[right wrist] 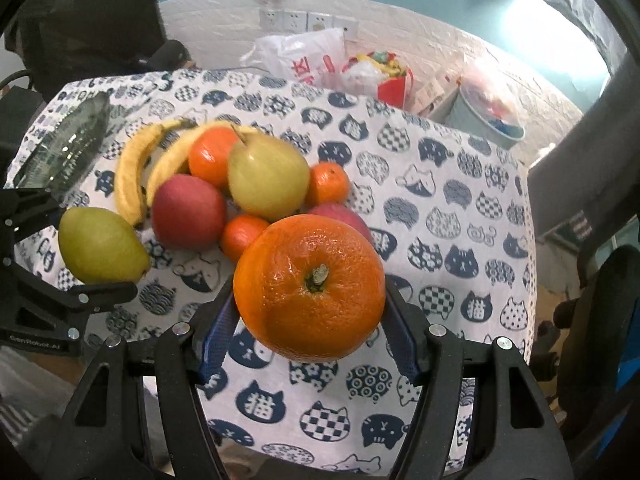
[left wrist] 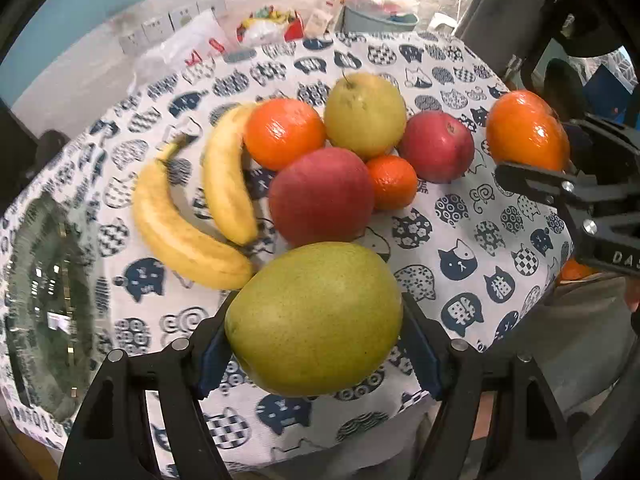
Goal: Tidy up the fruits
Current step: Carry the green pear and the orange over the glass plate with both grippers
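- Now the left gripper (left wrist: 316, 320) clamps a green pear (left wrist: 314, 320) between its blue pads, lifted clear of the cloth (left wrist: 460, 216), probably for carrying to the glass dish (left wrist: 48, 304).
- Right gripper (right wrist: 310, 296) clamps an orange (right wrist: 310, 288) likewise.
- Loose fruit pile (left wrist: 320, 160) lies ahead of both.

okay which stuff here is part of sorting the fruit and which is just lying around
Part of the job: green pear in the left hand-held gripper, big orange in the right hand-held gripper, bananas, apples, glass dish.

Lying about: plastic bags, grey bin, wall sockets.
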The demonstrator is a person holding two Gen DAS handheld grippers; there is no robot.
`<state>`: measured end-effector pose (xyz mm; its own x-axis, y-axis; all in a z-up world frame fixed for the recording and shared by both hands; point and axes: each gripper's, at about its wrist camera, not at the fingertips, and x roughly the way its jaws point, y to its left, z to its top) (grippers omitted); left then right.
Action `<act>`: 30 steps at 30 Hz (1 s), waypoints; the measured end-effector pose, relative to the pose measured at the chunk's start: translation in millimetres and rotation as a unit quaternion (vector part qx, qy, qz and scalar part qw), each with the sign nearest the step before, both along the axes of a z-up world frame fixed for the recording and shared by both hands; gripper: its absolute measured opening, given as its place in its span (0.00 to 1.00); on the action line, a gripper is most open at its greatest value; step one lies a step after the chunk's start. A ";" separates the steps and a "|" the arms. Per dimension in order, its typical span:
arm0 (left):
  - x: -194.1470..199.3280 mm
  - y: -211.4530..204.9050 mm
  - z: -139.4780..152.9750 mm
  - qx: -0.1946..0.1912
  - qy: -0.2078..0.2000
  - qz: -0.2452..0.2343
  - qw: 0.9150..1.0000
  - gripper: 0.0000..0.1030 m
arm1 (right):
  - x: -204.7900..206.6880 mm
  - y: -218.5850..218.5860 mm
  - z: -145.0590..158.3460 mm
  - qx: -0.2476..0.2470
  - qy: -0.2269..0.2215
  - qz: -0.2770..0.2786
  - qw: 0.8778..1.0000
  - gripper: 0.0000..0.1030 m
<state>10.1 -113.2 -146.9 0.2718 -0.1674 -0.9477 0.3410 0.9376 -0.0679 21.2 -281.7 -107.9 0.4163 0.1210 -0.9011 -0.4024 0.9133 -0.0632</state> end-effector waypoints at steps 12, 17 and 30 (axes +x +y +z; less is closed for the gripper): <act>-10.5 41.8 28.9 -0.004 -0.050 0.023 0.998 0.75 | 7.9 50.1 19.0 0.025 -0.013 0.035 0.999 0.65; -13.4 66.2 33.0 -0.007 -0.061 0.045 0.997 0.75 | 10.3 75.9 22.4 0.030 -0.014 0.053 0.998 0.65; -16.1 141.2 43.1 -0.018 -0.087 0.120 0.989 0.75 | 19.1 156.1 26.8 0.041 -0.009 0.108 0.993 0.65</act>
<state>-6.0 27.9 -103.8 0.4663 -0.1115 -0.8776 0.1177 0.9910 -0.0634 40.3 -125.6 -81.1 0.3885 0.2827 -0.8770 -0.5895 0.8078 -0.0007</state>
